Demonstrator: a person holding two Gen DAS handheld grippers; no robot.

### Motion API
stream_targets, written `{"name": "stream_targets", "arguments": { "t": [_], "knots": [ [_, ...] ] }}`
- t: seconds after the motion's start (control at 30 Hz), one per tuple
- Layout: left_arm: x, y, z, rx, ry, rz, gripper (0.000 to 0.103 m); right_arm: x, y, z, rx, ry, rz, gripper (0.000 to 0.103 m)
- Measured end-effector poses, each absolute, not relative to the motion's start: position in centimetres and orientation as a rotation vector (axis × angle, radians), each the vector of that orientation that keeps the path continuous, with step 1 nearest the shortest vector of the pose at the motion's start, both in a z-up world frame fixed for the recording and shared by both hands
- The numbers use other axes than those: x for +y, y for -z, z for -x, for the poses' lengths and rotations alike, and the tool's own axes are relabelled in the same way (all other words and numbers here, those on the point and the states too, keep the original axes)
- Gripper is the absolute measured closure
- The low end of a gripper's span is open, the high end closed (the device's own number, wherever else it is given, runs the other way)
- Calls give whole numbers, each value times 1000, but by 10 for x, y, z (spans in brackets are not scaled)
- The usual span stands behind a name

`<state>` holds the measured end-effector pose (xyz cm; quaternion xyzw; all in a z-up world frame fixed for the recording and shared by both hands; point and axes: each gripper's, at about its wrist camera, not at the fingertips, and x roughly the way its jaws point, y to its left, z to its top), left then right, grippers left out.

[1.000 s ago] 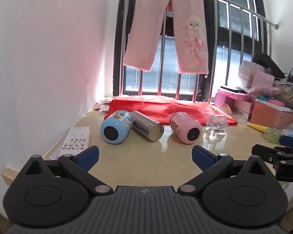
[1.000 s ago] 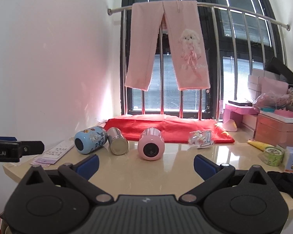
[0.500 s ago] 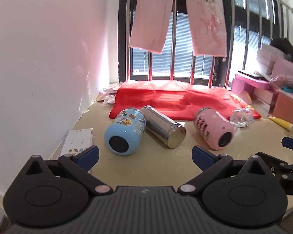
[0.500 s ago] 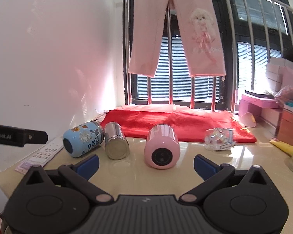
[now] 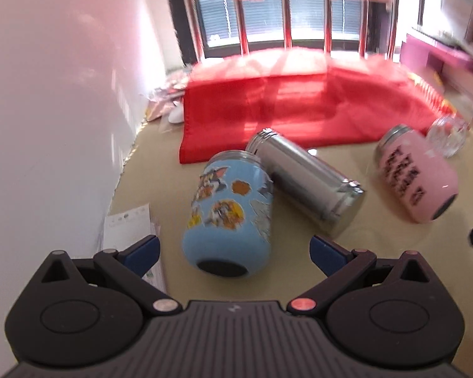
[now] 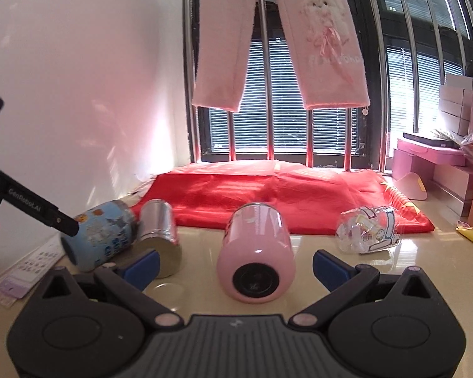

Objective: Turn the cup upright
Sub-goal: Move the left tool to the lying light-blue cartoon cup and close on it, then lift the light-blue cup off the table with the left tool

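Lying on a glossy beige desk (image 6: 205,245) by a white wall and barred window: red cloth (image 6: 277,195) at back, pink trousers (image 6: 277,37) hung above. Blue cartoon cup (image 5: 230,214), steel cup (image 5: 306,179) touching it, pink cup (image 6: 255,255) apart, all on sides. Left gripper (image 5: 235,250) and right gripper (image 6: 236,264) jaws spread wide, empty. Clear cup (image 6: 367,233) near cloth edge.

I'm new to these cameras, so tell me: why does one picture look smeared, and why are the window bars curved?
Left wrist view: motion blur smears the red cloth and the pink cup; the blue cup is softened too. Right wrist view: sharper; the fisheye lens bows the window bars, bright backlight comes through the blinds, and the glossy table shows glare.
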<state>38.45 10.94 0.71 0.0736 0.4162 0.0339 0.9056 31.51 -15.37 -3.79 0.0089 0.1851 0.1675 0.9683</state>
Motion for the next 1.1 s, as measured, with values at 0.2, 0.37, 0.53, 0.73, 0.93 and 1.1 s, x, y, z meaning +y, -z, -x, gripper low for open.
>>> {"name": "stream_targets", "arguments": {
  "t": [0.2,0.37,0.53,0.73,0.93,1.1],
  "knots": [
    [127,6,-443,1028,-60,-161,0,-161,48,-342,392,-317,-41,0],
    [138,25,-479,1149,-33,-142,0,-167,60,-358,410,-301,-66,0],
    [137,45,-489,1193,-40,-143,6,-174,69,-367,433,-295,-98,0],
    [136,53,-490,1221,-27,-136,18,-177,70,-368,436,-298,-113,0],
    [130,52,-468,1232,7,-179,19,-178,66,-363,423,-292,-113,0],
    [124,47,-445,1223,20,-199,19,-175,60,-353,414,-299,-116,0]
  ]
}}
